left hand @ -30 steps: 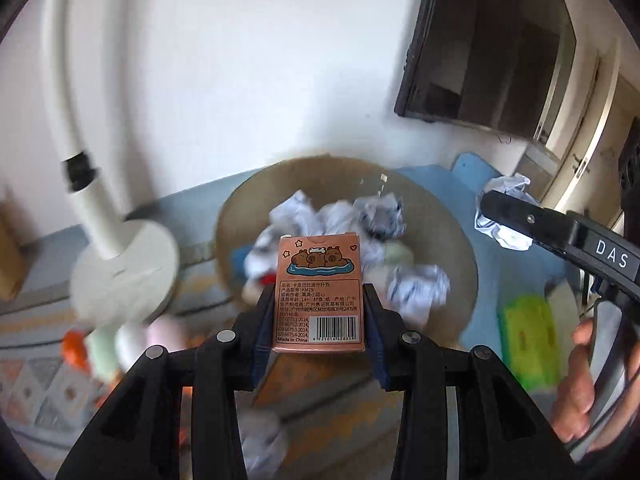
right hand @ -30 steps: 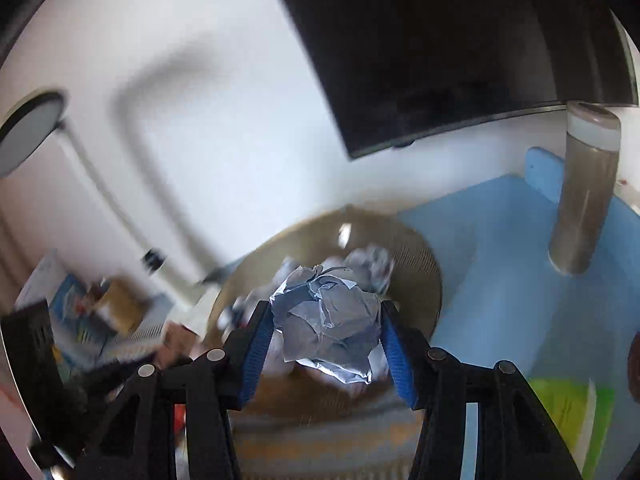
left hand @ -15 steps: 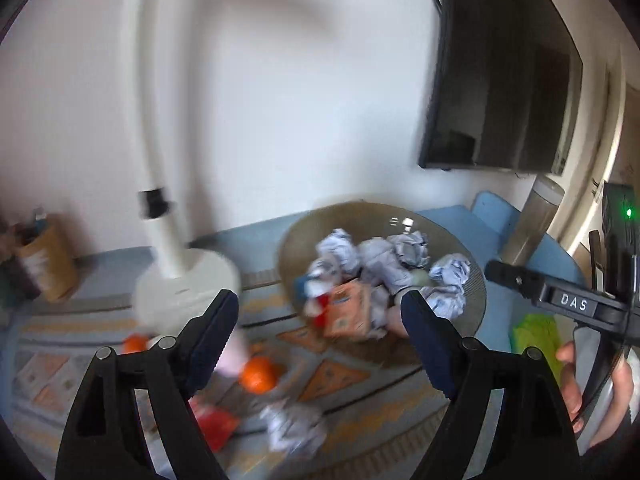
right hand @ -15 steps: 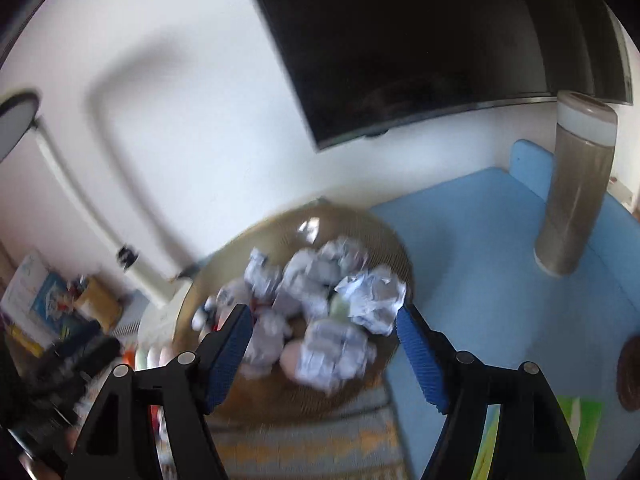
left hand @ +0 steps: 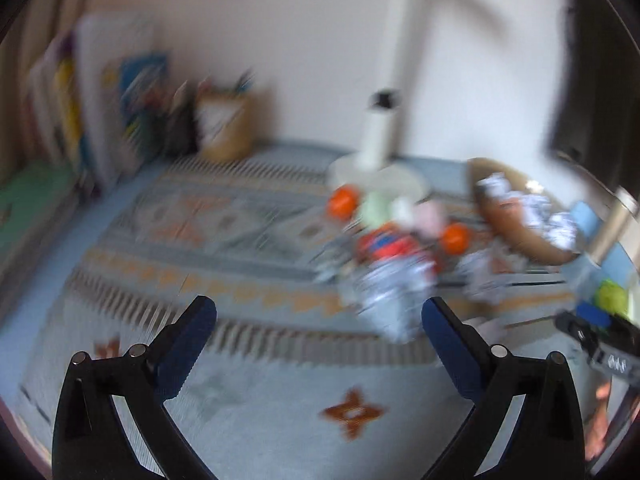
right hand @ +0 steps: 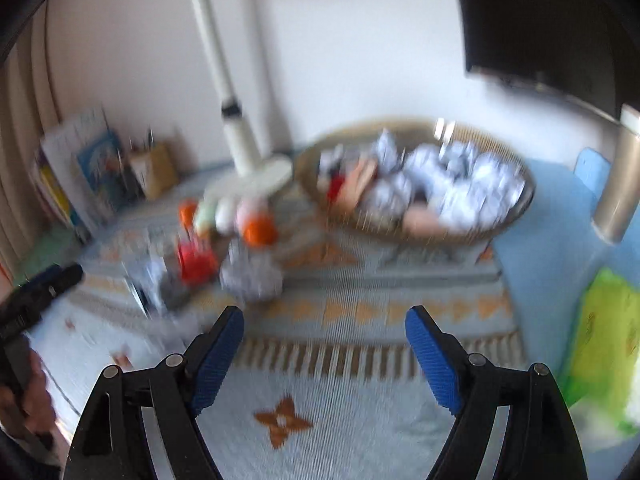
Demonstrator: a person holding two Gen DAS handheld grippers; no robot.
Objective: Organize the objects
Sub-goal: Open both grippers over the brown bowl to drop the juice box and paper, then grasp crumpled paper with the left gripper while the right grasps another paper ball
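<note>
Both views are blurred by motion. A woven basket (right hand: pixel 424 236) at the back right holds several crumpled paper balls (right hand: pixel 460 184) and a pinkish-orange box (right hand: pixel 362 180). It also shows at the right edge of the left wrist view as the basket (left hand: pixel 520 236). A loose pile lies on the patterned mat: a crumpled paper ball (left hand: pixel 392 292) (right hand: pixel 252 276), a red item (right hand: pixel 196 260) and orange balls (left hand: pixel 454 238) (right hand: pixel 260 232). My left gripper (left hand: pixel 318 308) hovers over the mat just left of the paper ball, jaws opening wide and empty. My right gripper (right hand: pixel 325 316) is also opening, with nothing between its fingers.
A white lamp base (right hand: pixel 252 176) stands behind the pile. Books (left hand: pixel 100 100) and a brown pen holder (left hand: pixel 228 124) line the far left wall. A metal tumbler (right hand: pixel 620 184), a green packet (right hand: pixel 604 344) and a dark screen (right hand: pixel 540 20) sit to the right.
The left gripper let go of the box and the right one let go of its paper ball; both now lie in the basket. Both grippers opened, drew back and swung left toward the pile.
</note>
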